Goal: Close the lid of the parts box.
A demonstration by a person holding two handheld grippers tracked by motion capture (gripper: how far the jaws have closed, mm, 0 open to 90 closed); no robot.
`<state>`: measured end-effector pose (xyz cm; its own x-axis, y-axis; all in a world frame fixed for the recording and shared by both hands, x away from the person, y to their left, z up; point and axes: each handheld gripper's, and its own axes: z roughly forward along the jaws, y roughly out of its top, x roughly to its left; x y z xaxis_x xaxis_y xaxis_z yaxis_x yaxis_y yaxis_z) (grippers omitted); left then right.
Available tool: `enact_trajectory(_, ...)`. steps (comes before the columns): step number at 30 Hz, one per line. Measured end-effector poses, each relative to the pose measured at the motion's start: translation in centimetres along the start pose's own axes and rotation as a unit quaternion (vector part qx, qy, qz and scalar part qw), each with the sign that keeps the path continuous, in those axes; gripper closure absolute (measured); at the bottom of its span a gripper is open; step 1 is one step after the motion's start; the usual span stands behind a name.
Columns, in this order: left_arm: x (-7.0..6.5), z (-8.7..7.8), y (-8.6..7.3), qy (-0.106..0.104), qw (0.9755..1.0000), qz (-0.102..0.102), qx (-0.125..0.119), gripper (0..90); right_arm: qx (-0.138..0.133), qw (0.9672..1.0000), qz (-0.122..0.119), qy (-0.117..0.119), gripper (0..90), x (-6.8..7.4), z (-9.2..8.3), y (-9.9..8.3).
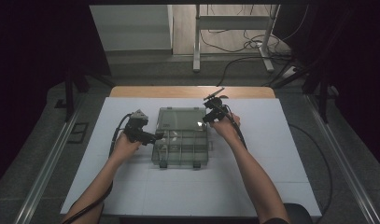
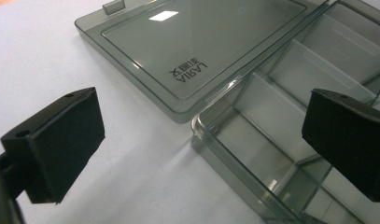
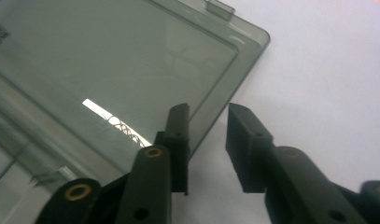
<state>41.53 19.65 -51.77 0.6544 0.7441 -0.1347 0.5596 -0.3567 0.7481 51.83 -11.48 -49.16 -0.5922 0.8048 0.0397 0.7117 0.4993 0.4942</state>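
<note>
Lying open on the white worktop [image 1: 131,186], the smoky plastic organiser box [image 1: 180,149] has its lid [image 3: 113,70] folded flat. Left gripper [image 2: 201,154] jaws are spread wide at its near corner; right gripper [image 3: 206,149] jaws straddle the lid's edge, narrowly parted, not pinching.

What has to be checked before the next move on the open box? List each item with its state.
1. Lid lies open and flat on the table: ok.
2. Right gripper straddles the lid's edge: ok.
3. Right pads press on that edge: not ok, a gap shows.
4. Left gripper is open, with the side wall of the box base between its jaws: ok.
5. Hinge sound: cannot tell.
</note>
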Motion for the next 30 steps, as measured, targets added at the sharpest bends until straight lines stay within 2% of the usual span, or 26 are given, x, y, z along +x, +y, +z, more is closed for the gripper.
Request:
enact_trajectory(6, 0.1, 0.0, -0.1, 0.001, 1.0, 0.0, 0.0, 0.0, -0.001, 0.9997, 0.022, 0.009, 74.2, -0.3, 0.5, 0.1)
enact_trajectory(10, 0.0, 0.0, 0.0, 0.001, 1.0, 0.002, 0.001, 0.0, 0.006, 0.9984, 0.053, 0.018, 77.6, -0.7, 0.5, 0.4)
enact_trajectory(17, -0.1, 0.1, 0.0, 0.0, 1.0, 0.001, 0.005, 0.0, 0.011, 0.9977, 0.064, 0.02, 80.1, -0.6, 0.6, 0.8)
enact_trajectory(22, -0.1, 0.1, 0.0, -0.001, 0.9999, -0.002, 0.01, 0.0, 0.014, 0.998, 0.058, 0.02, 80.8, -0.5, 0.8, 1.1)
enact_trajectory(28, 0.0, 0.1, -0.1, -0.001, 1.0, -0.007, 0.006, 0.1, 0.015, 0.9947, 0.094, 0.039, 84.2, -0.8, 0.9, 1.3)
enact_trajectory(30, 0.0, 0.0, -0.1, -0.002, 0.9999, -0.01, 0.003, 0.1, 0.009, 0.994, 0.1, 0.045, 84.8, -0.8, 0.9, 1.3)
